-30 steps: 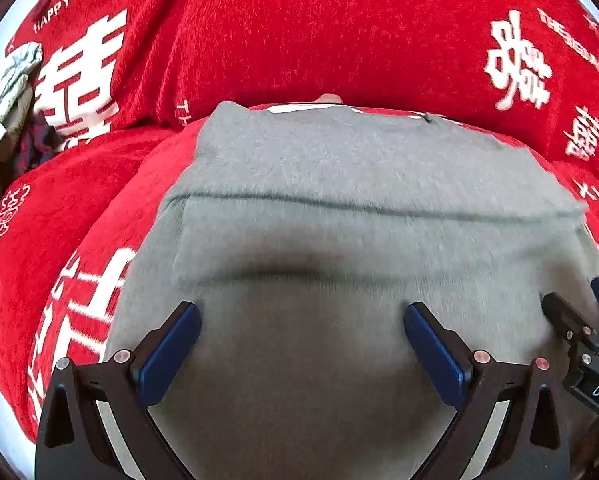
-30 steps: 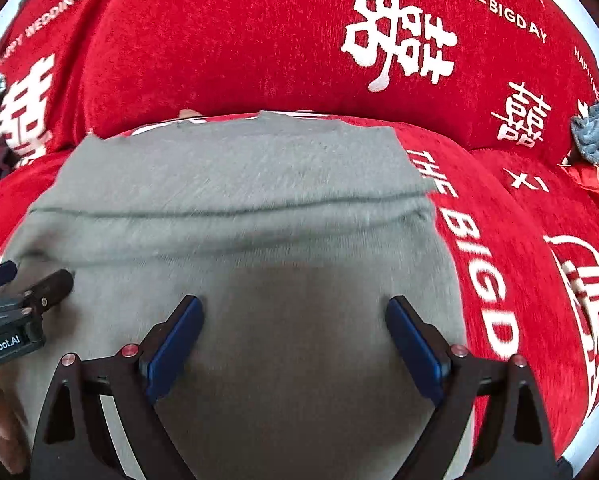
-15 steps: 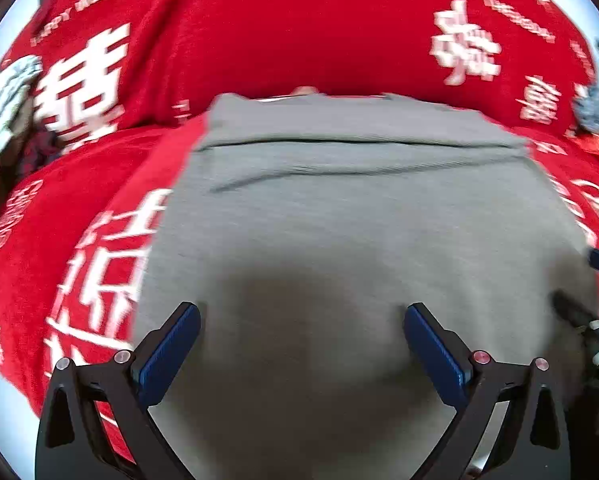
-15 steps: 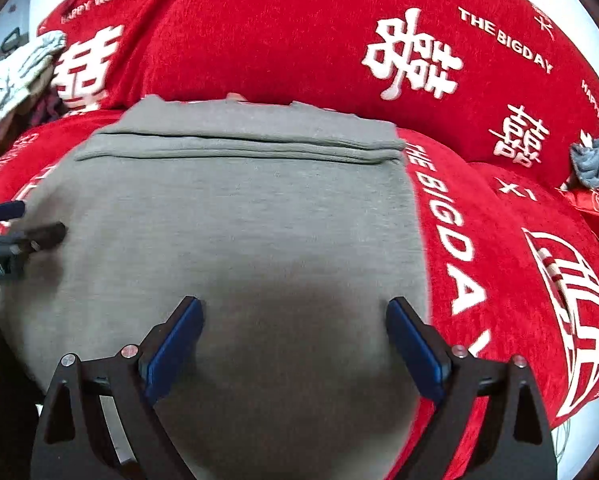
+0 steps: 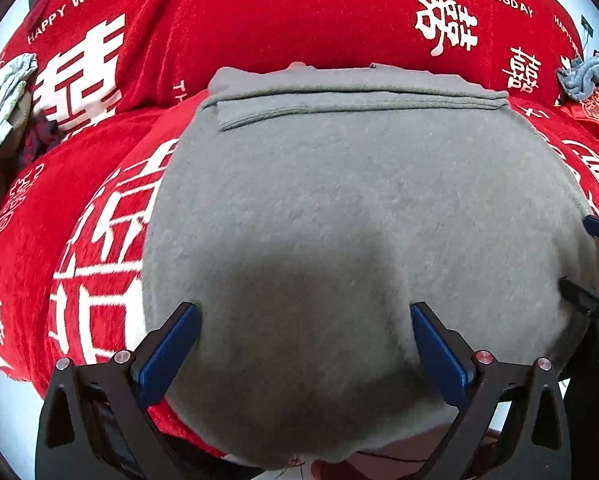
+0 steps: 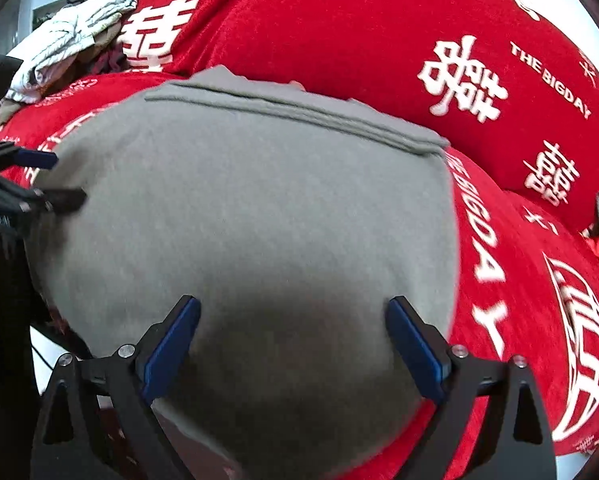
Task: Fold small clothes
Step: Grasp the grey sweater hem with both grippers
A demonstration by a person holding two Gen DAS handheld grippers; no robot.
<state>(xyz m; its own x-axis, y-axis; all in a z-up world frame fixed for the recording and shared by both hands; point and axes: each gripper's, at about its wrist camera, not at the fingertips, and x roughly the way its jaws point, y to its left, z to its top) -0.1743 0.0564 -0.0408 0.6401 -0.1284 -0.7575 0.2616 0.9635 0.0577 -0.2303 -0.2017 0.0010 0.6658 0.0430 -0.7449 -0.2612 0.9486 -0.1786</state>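
Note:
A grey garment (image 5: 359,200) lies folded flat on the red sofa seat, its layered folded edge at the far side by the backrest. It also shows in the right wrist view (image 6: 251,216). My left gripper (image 5: 305,344) is open and empty above the garment's near left part. My right gripper (image 6: 293,340) is open and empty above the near right part. Each gripper's fingers show at the edge of the other's view. The garment's near edge hangs over the seat front.
The red sofa cover (image 5: 279,12) with white lettering rises as a backrest behind the garment. A pile of light clothes (image 6: 71,36) lies at the far left. A blue-grey cloth (image 5: 583,76) lies at the far right. The seat's front edge is close below.
Both grippers have pulled back toward the seat's front and stayed open. The garment's fold line now lies far from them, near the backrest, and the garment lies flatter.

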